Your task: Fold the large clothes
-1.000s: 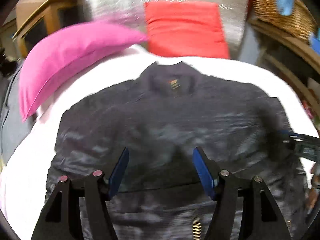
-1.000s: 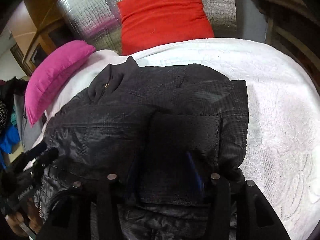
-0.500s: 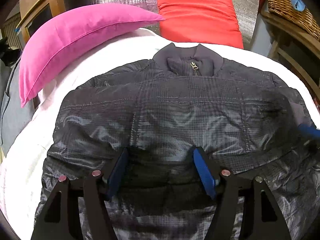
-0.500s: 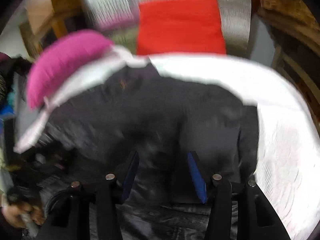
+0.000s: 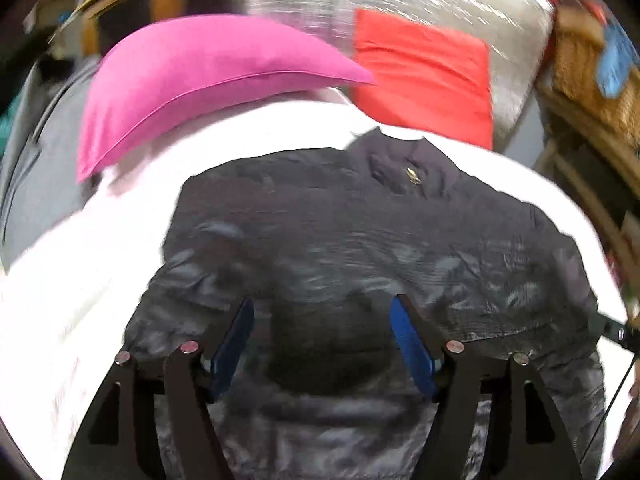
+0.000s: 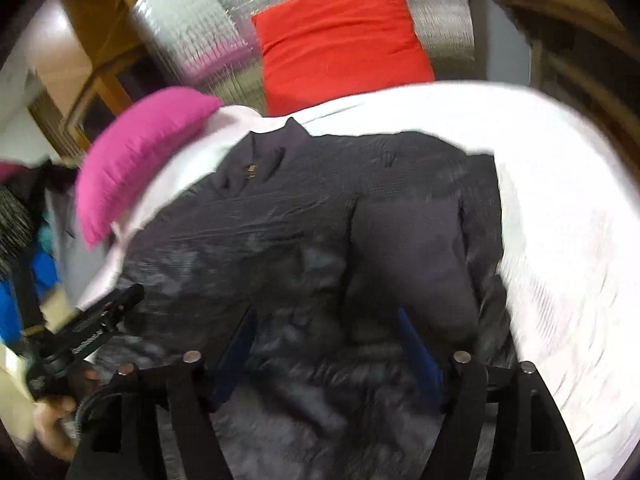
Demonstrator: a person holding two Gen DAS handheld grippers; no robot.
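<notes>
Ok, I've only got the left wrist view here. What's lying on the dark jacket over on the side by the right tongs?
Observer: In the right wrist view, a matte dark panel that looks like a folded-in sleeve lies on top of the shiny dark quilted jacket, along its edge next to the white bedspread.
Operator: Are the right tongs pinching that sleeve?
Observer: No. The right tongs are opening over the jacket's lower part. Nothing is caught between the blue pads, and the sleeve sits just beyond the right-hand pad.
</notes>
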